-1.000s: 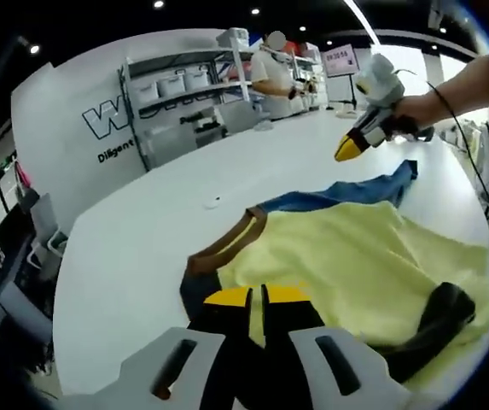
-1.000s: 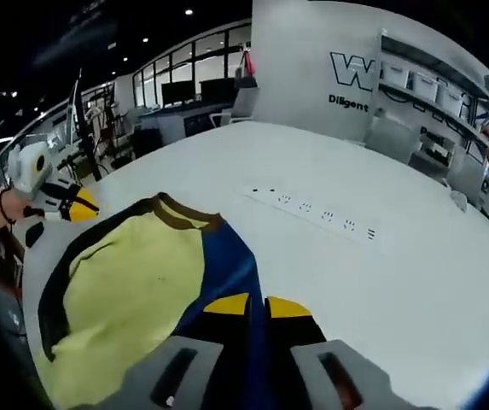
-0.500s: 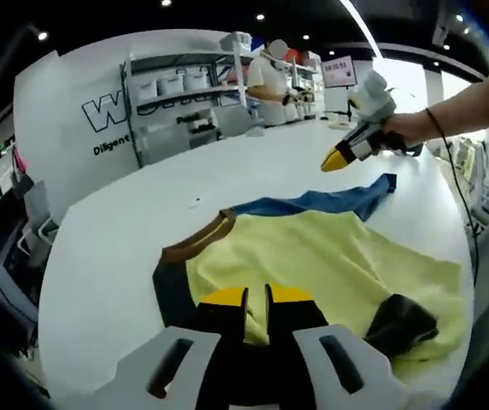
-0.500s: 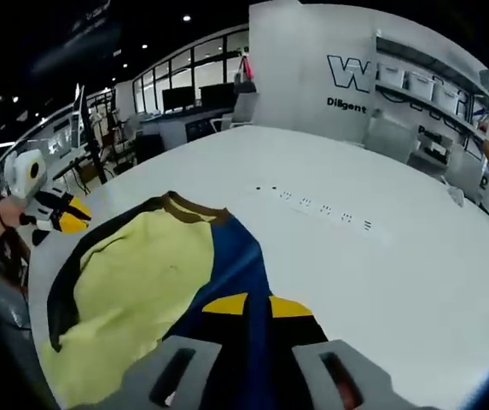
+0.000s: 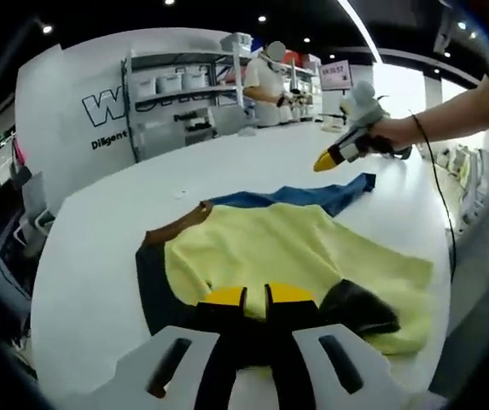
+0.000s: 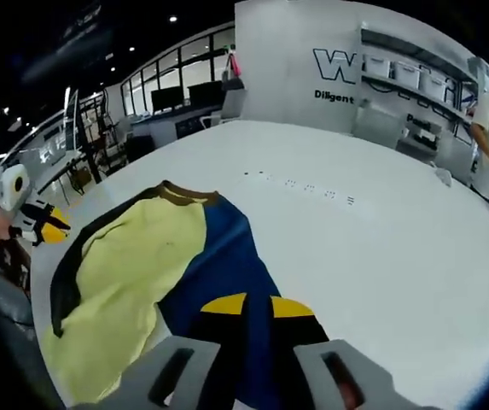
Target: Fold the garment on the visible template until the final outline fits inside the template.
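The garment [image 5: 295,248] is lying spread on the white table [image 5: 99,248], a pale yellow body with a brown collar [image 5: 176,229], a dark sleeve [image 5: 152,286] on one side and a blue sleeve [image 5: 312,196] on the other. In the right gripper view the same garment [image 6: 133,273] is stretching away from the camera, its blue sleeve [image 6: 227,265] running back toward that view's own jaws and its collar [image 6: 180,193] pointing toward the far side of the table [image 6: 381,248].

The left gripper [image 5: 256,297] is sitting at the garment's near hem, its yellow-tipped jaws drawn close together with only a thin gap showing, and dark fabric is bunching right at the tips; I cannot tell whether cloth is actually being pinched. A dark fold [image 5: 359,309] is curling up from the hem just beside it.

The right gripper [image 6: 256,305] is resting over the blue sleeve, jaws nearly together; whether it is grasping the sleeve I cannot tell. In the left gripper view that gripper [image 5: 338,151] is hanging above the blue sleeve's far end, held by a hand [image 5: 389,135].

Beyond the garment, shelving [image 5: 176,102] is standing against a wall, and a person [image 5: 265,81] is working beside it.
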The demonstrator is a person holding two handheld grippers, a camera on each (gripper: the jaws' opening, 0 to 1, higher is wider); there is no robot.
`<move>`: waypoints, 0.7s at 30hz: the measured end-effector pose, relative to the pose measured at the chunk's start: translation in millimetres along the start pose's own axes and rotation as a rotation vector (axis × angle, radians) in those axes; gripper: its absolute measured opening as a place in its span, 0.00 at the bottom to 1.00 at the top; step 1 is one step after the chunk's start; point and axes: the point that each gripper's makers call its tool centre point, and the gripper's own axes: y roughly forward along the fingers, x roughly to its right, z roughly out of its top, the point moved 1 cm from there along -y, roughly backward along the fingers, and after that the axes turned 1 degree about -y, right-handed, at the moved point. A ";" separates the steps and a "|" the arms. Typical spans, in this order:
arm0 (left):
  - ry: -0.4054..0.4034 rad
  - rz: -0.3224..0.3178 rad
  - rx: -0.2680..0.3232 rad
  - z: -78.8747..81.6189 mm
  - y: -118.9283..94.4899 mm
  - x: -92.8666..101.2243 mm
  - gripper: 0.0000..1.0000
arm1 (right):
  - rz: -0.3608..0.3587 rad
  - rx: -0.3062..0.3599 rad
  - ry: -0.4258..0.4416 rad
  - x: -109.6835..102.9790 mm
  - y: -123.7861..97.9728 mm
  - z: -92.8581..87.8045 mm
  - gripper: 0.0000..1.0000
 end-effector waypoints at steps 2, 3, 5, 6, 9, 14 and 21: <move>-0.008 -0.016 -0.011 -4.8 -3.9 7.5 0.09 | -0.004 -0.006 0.007 1.3 -0.8 -3.7 0.03; -0.024 -0.015 -0.030 -11.5 -8.2 13.0 0.09 | -0.006 -0.011 0.006 3.6 -1.4 -7.8 0.03; -0.037 -0.014 -0.037 -14.8 -10.2 15.4 0.09 | -0.011 -0.016 0.012 4.5 -3.0 -12.0 0.03; -0.052 -0.016 -0.054 -23.0 -14.4 20.9 0.09 | -0.013 -0.020 0.015 5.2 -3.9 -14.5 0.03; -0.054 0.090 -0.095 -38.0 -22.7 12.6 0.15 | -0.024 -0.029 0.015 7.3 -6.8 -20.3 0.03; -0.149 0.059 -0.127 -51.6 -28.5 24.1 0.15 | -0.033 -0.031 0.025 7.8 -12.0 -25.9 0.03; -0.121 0.075 -0.193 -66.1 -29.6 26.8 0.16 | -0.031 -0.025 0.030 2.7 -15.7 -28.9 0.04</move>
